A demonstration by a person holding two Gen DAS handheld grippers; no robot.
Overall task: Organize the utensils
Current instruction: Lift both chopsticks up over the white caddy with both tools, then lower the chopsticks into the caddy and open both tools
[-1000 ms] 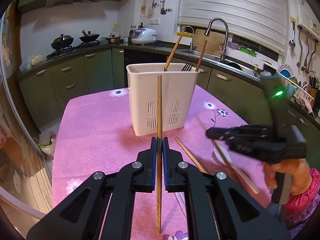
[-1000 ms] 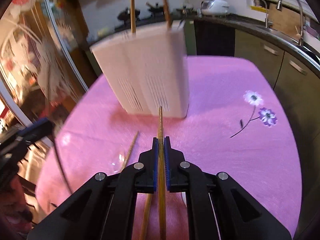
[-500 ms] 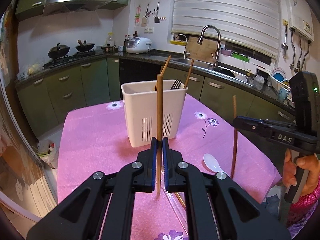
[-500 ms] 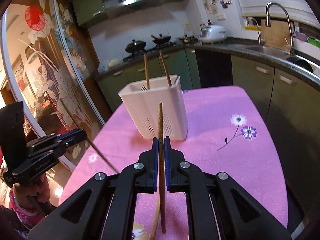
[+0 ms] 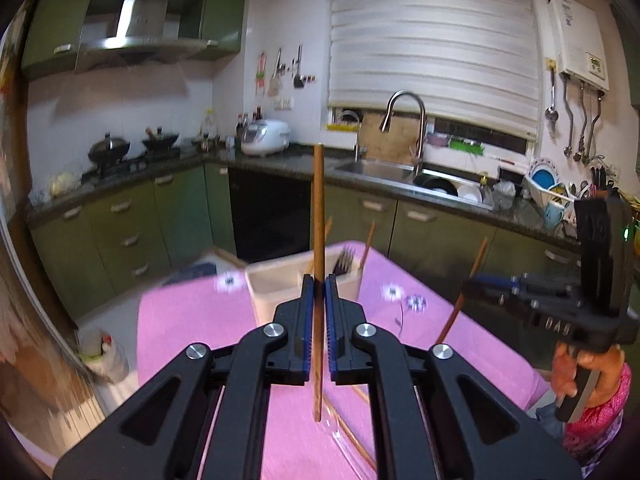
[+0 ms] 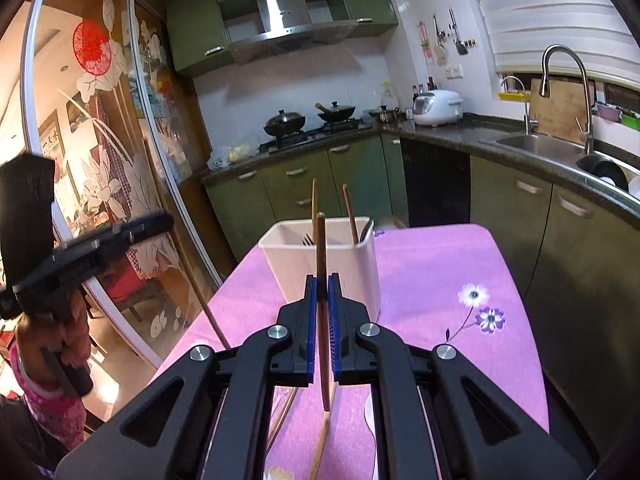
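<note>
- holding each tool clamped on one chopstick: left tool (image 5: 319, 300) on left chopstick (image 5: 318, 216), right tool (image 6: 322, 300) on right chopstick (image 6: 321, 248).
- aim both tips over the far holder (image 6: 320, 256), keep them upright, then lower.

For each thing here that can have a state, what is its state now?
Left tongs: shut on a chopstick, held upright.
Right tongs: shut on a second chopstick, upright.
White holder: standing on the pink tablecloth, with two chopsticks and a fork inside.
Loose chopsticks: lying on the tablecloth.
</note>
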